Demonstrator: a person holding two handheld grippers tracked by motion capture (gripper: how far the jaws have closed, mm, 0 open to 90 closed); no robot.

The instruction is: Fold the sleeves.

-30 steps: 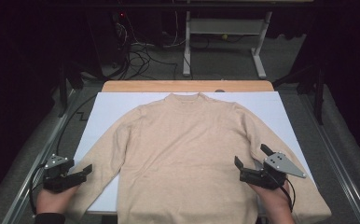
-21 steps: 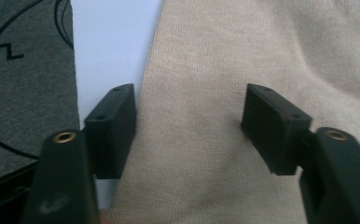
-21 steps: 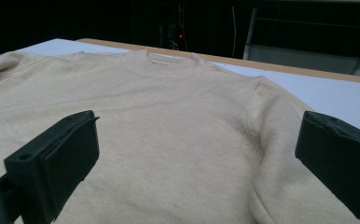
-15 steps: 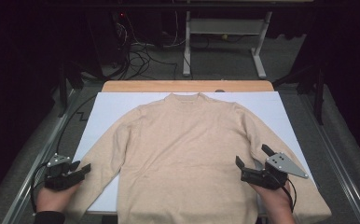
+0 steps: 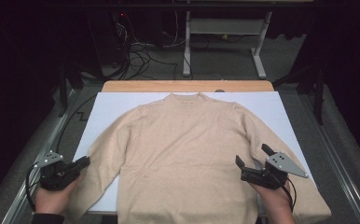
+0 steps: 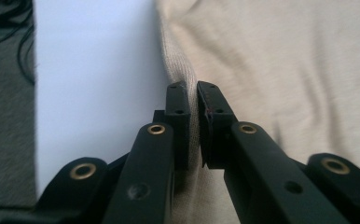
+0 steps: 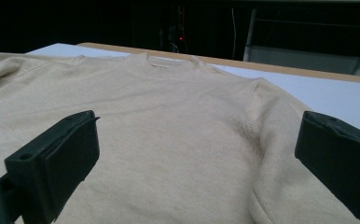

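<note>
A cream knit sweater (image 5: 187, 158) lies flat and face up on a white sheet (image 5: 103, 112) covering the table (image 5: 187, 86), collar toward the far edge and both sleeves angled outward toward the near corners. Beyond the table stand a white frame (image 5: 225, 32) and loose cables (image 5: 136, 53) on the grey floor. The right gripper (image 5: 252, 161) hovers over the sweater's right sleeve, near the hem, jaws spread wide with nothing between them. The left gripper (image 5: 84, 162) has just been closing and now pinches the edge of the left sleeve (image 6: 180, 70); a second ago its jaws stood wide apart, lower at that cuff.
</note>
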